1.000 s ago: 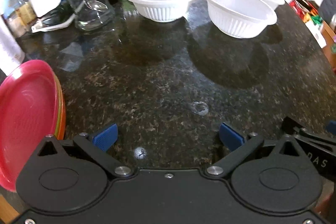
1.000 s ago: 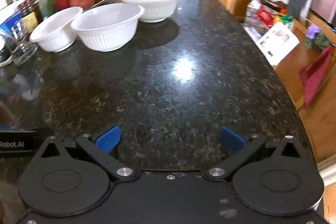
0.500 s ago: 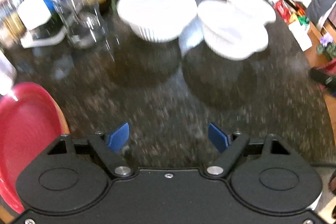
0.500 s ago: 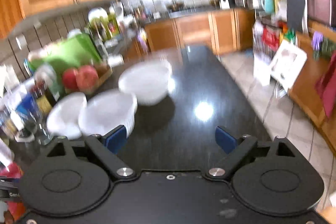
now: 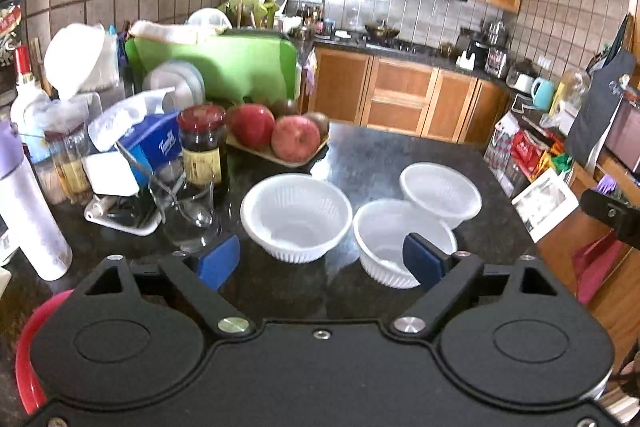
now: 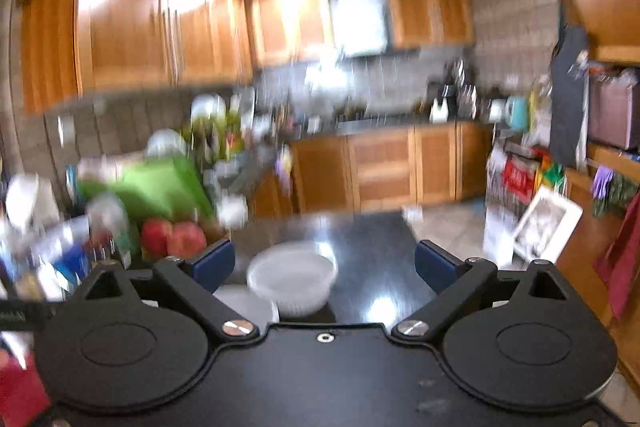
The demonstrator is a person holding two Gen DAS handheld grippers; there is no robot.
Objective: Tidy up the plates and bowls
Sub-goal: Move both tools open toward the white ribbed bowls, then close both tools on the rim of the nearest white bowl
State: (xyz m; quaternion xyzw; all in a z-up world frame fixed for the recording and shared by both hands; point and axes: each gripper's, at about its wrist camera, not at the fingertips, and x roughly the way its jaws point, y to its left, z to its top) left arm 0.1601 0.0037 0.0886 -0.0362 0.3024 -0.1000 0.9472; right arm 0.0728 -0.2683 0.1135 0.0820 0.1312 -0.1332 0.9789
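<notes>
Left tongs [image 5: 320,261] opening, empty, right tongs [image 6: 325,265] opening, empty, three white bowls [image 5: 296,217] on dark counter [image 5: 372,155]

Left gripper [image 5: 320,263] angled downward, blue-padded fingers [image 5: 218,261] apart and opening, nothing between them, right gripper [image 6: 324,263] nearly level, fingers spreading wide, empty

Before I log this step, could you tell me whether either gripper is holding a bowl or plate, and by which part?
Nothing is held: the left gripper and right gripper are both empty, jaws opening above the counter.
</notes>
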